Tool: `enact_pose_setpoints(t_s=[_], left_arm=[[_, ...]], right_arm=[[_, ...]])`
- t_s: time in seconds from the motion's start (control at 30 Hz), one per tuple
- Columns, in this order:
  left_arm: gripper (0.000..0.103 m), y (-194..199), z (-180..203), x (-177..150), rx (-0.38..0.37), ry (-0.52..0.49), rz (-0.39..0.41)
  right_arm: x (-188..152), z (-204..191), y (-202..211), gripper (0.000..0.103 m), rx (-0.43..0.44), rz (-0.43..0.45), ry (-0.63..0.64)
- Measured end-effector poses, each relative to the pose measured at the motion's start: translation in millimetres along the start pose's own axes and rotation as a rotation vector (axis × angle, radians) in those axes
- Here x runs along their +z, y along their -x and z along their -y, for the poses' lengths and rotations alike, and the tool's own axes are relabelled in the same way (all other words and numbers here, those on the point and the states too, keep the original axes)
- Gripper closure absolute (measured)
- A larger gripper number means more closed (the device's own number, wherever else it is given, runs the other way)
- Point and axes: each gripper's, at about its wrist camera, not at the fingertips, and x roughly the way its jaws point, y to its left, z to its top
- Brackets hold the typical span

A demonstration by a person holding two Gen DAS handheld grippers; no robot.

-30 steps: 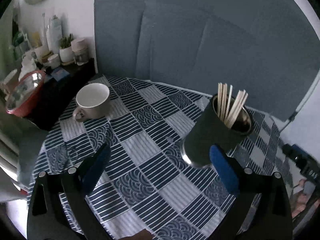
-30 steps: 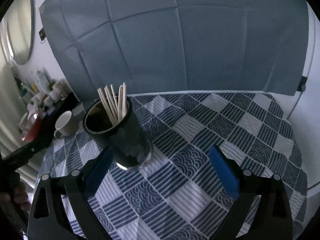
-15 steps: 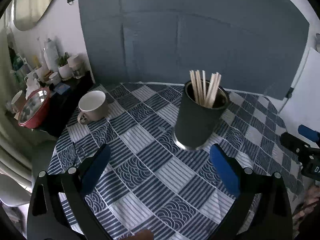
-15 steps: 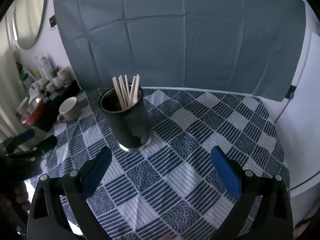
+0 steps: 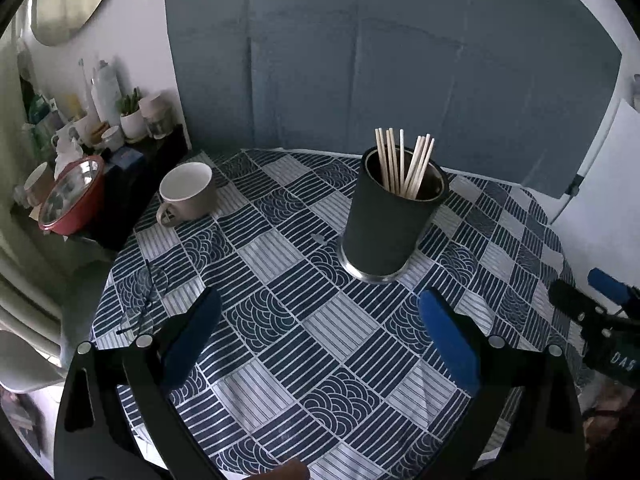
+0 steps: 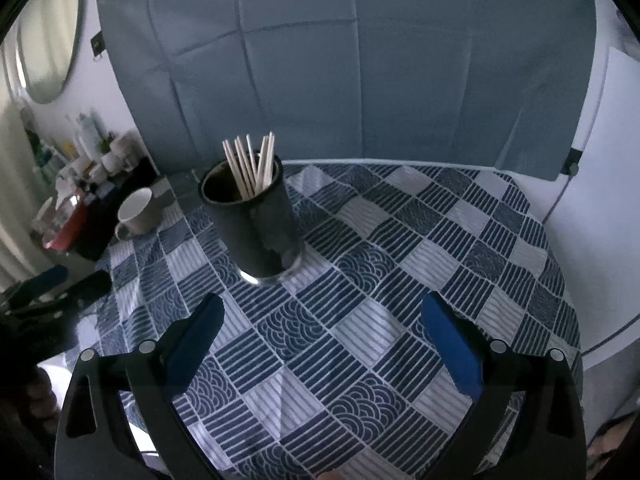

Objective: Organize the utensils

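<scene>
A black cylindrical utensil holder stands upright near the middle of the round table and holds several pale wooden chopsticks. It also shows in the right wrist view with the chopsticks. My left gripper is open and empty, held above the table in front of the holder. My right gripper is open and empty, in front of and right of the holder. The right gripper shows at the right edge of the left wrist view.
The round table has a blue and white patterned cloth. A white mug stands at its far left. A side shelf holds a red bowl, bottles and jars. A grey cloth backdrop hangs behind.
Both grippers have pulled back and risen from the holder, which now looks farther away and upright. Both stay open and empty.
</scene>
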Motion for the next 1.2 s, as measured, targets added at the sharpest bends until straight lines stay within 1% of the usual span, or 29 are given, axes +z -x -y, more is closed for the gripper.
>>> enact_pose_setpoints(t_s=[0.17,0.37,0.7,0.87,0.93,1.0,1.2], left_arm=[[0.006,-1,6,-3,0.000,-0.015,-0.005],[0.006,-8,14,-5,-0.008,-0.033,-0.035],[0.006,-5,9,-2,0.000,0.005,-0.005],[0.006,-5,9,0,-0.033,0.007,-0.011],[0.006,-7,10,0,-0.060,0.003,-0.025],[0.006,-8,11,-1,-0.052,0.006,-0.035],[0.006,-2,9,-1,-0.056,0.017,0.005]], right_arm=[[-4,-3,-6,0.008,0.004,-0.025,0.014],[-3,-1,-11,0.008,0.006,-0.038,0.009],[-2,-3,-15,0.008,0.011,-0.036,0.024],[-1,-5,-15,0.008,0.012,-0.032,0.037],[-1,-6,-13,0.008,0.007,-0.026,0.043],[-1,-8,-11,0.008,0.004,-0.021,0.053],[1,-9,-8,0.008,-0.002,-0.009,0.065]])
